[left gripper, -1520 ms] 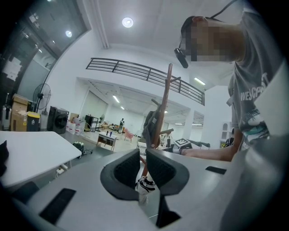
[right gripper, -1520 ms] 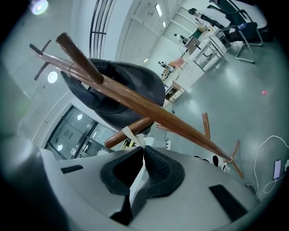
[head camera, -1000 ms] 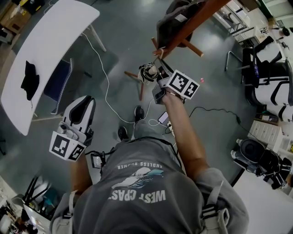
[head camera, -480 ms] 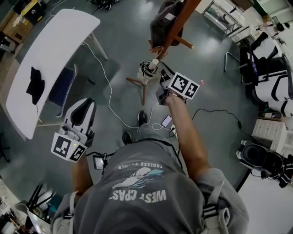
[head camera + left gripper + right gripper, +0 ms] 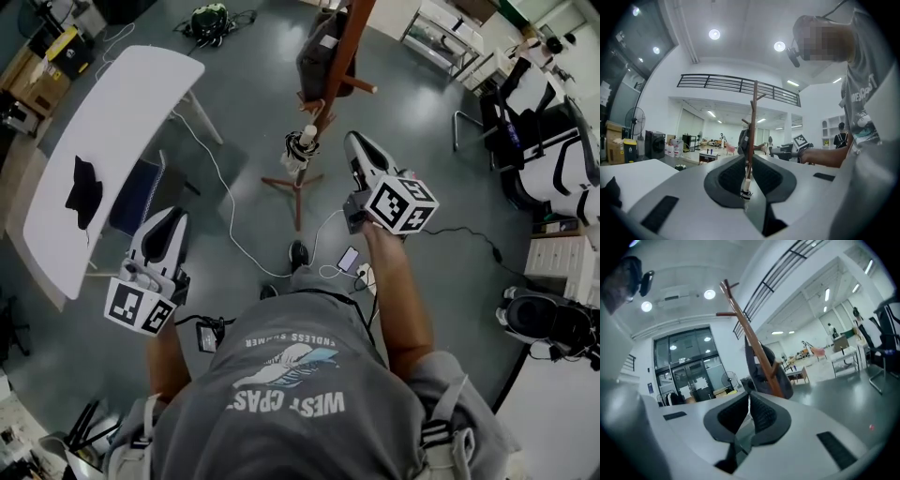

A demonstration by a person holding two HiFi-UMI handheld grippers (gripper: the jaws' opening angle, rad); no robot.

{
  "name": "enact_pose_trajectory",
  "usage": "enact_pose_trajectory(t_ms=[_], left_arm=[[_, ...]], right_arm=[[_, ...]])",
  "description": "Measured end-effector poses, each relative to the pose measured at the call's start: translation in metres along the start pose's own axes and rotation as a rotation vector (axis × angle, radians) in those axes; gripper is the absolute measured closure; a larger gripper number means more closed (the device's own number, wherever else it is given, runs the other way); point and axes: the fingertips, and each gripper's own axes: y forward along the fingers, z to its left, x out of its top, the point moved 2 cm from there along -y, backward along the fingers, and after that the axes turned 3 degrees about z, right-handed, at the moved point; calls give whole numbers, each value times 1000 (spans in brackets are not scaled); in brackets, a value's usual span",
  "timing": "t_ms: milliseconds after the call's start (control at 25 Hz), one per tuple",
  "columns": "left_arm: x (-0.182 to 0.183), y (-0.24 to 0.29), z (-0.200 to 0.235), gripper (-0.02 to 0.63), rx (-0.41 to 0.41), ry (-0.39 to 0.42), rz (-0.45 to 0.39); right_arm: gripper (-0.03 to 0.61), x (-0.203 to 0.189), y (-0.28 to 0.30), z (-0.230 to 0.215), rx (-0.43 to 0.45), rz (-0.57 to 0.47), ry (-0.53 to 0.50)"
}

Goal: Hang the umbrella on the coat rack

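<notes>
The wooden coat rack (image 5: 345,47) stands ahead of me with a dark garment (image 5: 317,58) hung on it. The folded umbrella (image 5: 301,150), with a pale handle end, hangs from a low peg of the rack. My right gripper (image 5: 354,142) is just right of the umbrella, apart from it, jaws shut on nothing. My left gripper (image 5: 174,217) hangs low at the left, far from the rack. In the left gripper view a narrow gap between the jaws (image 5: 749,159) shows the rack (image 5: 753,117) and umbrella (image 5: 746,189) beyond. The right gripper view (image 5: 749,397) shows the rack (image 5: 751,343) close by.
A white table (image 5: 112,122) with a black cloth (image 5: 84,192) stands at the left, and a blue chair (image 5: 138,192) is beside it. White cable (image 5: 223,211) and a phone (image 5: 349,260) lie on the floor. Office chairs (image 5: 548,141) crowd the right.
My right gripper was at the umbrella by the rack's peg and has drawn back to the right, off it. The umbrella stays hanging on the rack. The left gripper barely moved.
</notes>
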Motion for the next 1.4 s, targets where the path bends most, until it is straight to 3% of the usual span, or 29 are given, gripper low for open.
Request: enact_pose_trajectory(t_ms=[440, 720, 1400], left_arm=[[22, -33, -7, 558, -9, 70, -39], [31, -51, -13, 558, 0, 102, -59], [32, -57, -41, 558, -50, 127, -69]], right_arm=[[549, 74, -121, 102, 28, -151, -484], [551, 79, -179, 149, 58, -150, -643], [551, 63, -229, 152, 44, -163, -615]])
